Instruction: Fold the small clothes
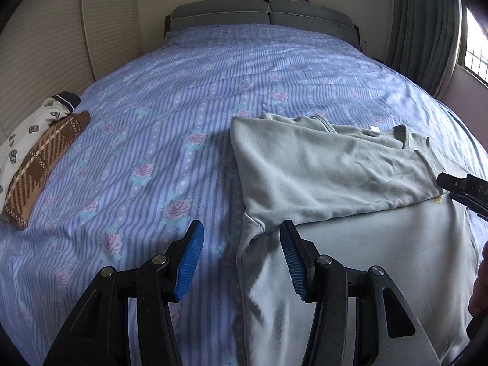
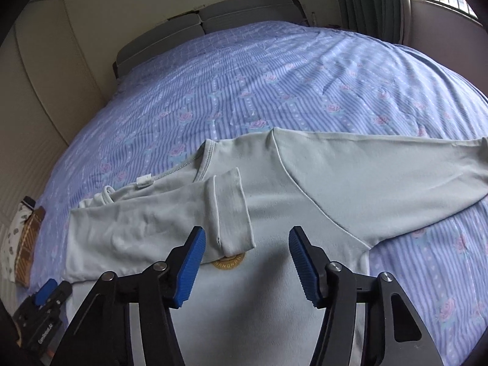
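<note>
Pale green long-sleeved shirt (image 2: 292, 213) lies flat on the striped floral bedspread (image 2: 244, 85), one sleeve (image 2: 152, 219) folded across its chest; left gripper (image 1: 242, 262) and right gripper (image 2: 247, 263) hover above it, jaws parted, grasping nothing; folded clothes (image 1: 36, 164) rest at the bed's far-left edge.

Grey headboard (image 1: 262, 15), green curtain (image 1: 427, 30), barred window (image 1: 475, 55).
</note>
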The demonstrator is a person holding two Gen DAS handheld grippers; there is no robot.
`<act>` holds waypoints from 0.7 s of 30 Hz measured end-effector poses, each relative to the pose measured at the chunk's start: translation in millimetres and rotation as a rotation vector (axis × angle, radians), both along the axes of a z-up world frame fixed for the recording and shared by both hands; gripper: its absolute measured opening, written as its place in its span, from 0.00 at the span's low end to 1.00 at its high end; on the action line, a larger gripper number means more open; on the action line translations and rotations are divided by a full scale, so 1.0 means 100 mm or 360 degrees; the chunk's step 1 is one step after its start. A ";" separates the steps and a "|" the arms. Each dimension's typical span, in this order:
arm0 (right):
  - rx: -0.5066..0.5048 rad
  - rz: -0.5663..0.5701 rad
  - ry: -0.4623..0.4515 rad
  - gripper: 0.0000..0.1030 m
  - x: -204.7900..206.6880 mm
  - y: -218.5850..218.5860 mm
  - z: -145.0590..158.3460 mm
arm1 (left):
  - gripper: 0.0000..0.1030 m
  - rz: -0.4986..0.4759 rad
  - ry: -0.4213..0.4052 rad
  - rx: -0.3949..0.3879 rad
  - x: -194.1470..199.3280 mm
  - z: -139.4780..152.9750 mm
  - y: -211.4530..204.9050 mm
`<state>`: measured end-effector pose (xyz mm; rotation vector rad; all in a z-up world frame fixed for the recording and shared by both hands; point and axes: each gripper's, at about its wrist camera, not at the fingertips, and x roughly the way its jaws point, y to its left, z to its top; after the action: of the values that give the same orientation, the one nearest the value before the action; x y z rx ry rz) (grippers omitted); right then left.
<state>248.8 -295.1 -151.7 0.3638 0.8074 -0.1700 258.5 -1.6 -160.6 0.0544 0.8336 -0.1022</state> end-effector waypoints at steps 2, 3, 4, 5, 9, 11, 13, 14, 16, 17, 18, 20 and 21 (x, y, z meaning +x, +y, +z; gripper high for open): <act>0.0030 0.0001 0.0015 0.55 0.04 -0.03 -0.05 | 0.50 0.0006 0.0019 -0.0020 0.02 -0.03 0.03; 0.0033 0.0003 0.0019 0.55 0.07 -0.04 -0.07 | 0.50 0.0007 0.0027 -0.0029 0.03 -0.04 0.05; 0.0038 0.0009 0.0019 0.54 0.08 -0.05 -0.09 | 0.50 0.0009 0.0032 -0.0031 0.03 -0.05 0.06; 0.0046 0.0016 0.0016 0.49 0.10 -0.05 -0.10 | 0.50 0.0012 0.0032 -0.0027 0.03 -0.05 0.08; 0.0112 0.0078 0.0012 0.24 0.12 -0.05 -0.15 | 0.50 0.0037 0.0035 -0.0023 0.04 -0.07 0.11; 0.0106 0.0081 0.0002 0.16 0.09 -0.04 -0.16 | 0.50 0.0045 0.0035 -0.0033 0.07 -0.06 0.12; 0.0106 0.0064 -0.0027 0.12 0.04 -0.05 -0.12 | 0.50 0.0043 0.0025 -0.0019 0.06 -0.04 0.12; 0.0103 0.0052 -0.0041 0.12 0.00 -0.06 -0.10 | 0.50 0.0040 0.0019 -0.0019 0.05 -0.02 0.11; 0.0086 0.0029 -0.0069 0.12 -0.09 -0.08 -0.04 | 0.52 0.0037 0.0015 -0.0004 0.02 -0.01 0.11; 0.0079 0.0022 -0.0077 0.12 -0.13 -0.08 -0.02 | 0.52 0.0034 0.0013 0.0002 -0.01 -0.02 0.11; 0.0079 0.0020 -0.0078 0.12 -0.17 -0.09 -0.01 | 0.51 0.0042 0.0011 0.0018 -0.05 -0.03 0.11; 0.0085 0.0014 -0.0045 0.12 -0.22 -0.11 -0.05 | 0.51 0.0058 0.0027 0.0025 -0.09 -0.07 0.13; 0.0082 0.0016 -0.0029 0.12 -0.22 -0.12 -0.08 | 0.51 0.0061 0.0041 0.0018 -0.10 -0.09 0.14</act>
<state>226.8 -306.9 -160.1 0.4094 0.7964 -0.1365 248.7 12.2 -170.0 0.0480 0.8604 -0.0621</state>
